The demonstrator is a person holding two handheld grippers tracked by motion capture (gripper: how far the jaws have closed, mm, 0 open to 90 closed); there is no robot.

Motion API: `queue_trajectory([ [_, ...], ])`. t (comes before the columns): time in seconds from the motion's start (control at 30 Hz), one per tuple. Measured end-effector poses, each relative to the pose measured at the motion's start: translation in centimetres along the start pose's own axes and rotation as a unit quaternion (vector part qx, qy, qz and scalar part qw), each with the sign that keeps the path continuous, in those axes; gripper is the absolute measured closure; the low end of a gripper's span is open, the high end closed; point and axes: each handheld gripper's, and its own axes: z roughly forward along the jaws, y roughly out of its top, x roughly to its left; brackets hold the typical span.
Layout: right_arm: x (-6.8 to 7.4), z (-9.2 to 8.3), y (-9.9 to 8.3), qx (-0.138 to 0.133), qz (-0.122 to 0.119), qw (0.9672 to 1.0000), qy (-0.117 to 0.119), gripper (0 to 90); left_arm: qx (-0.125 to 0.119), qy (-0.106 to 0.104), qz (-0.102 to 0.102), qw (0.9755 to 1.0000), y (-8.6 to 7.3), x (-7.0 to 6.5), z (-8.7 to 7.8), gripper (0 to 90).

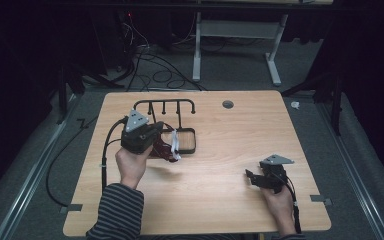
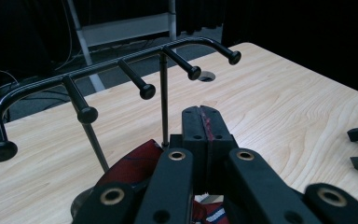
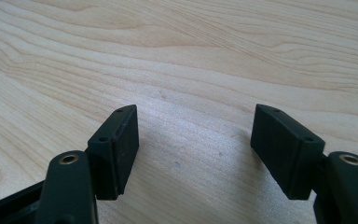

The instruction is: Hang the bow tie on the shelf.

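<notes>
Clearly soft and light, the red patterned cloth (image 2: 137,163), probably a tie, will drape and slip, so gripping a fold suits it. The left gripper (image 2: 204,122) is clamped on its edge beside the black rack (image 2: 121,65) with 5 pegs. The right gripper (image 3: 193,144) rests on the table (image 1: 220,190), jaws apart.

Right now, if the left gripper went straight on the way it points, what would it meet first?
Probably the black rack: the left gripper, shut on a red patterned cloth, points at the thin upright rod and pegged bar. Depth is unclear.
</notes>
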Motion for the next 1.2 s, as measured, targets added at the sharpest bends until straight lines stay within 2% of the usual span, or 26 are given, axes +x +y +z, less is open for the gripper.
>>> queue_trajectory([
  [0.23,0.0,0.0,0.0,-0.001,-0.003,1.0,0.0,33.7,0.0,0.001,0.004,1.0,0.5,0.1,0.2,90.0],
  [0.47,-0.1,0.0,0.0,-0.002,-0.003,1.0,0.0,33.7,-0.005,0.002,-0.004,1.0,1.1,0.5,0.4,90.0],
  [0.63,-0.1,0.0,0.0,-0.002,-0.003,1.0,0.001,33.7,-0.003,0.006,0.007,1.0,1.6,0.4,0.8,90.0],
  [0.9,-0.1,0.0,0.0,-0.002,-0.001,1.0,0.002,33.7,-0.003,0.01,-0.001,0.9999,2.1,1.0,1.2,90.0],
  [1.2,0.0,0.0,0.0,-0.001,-0.002,1.0,0.001,33.6,-0.001,0.015,0.0,0.9999,2.4,1.2,1.8,90.0],
])
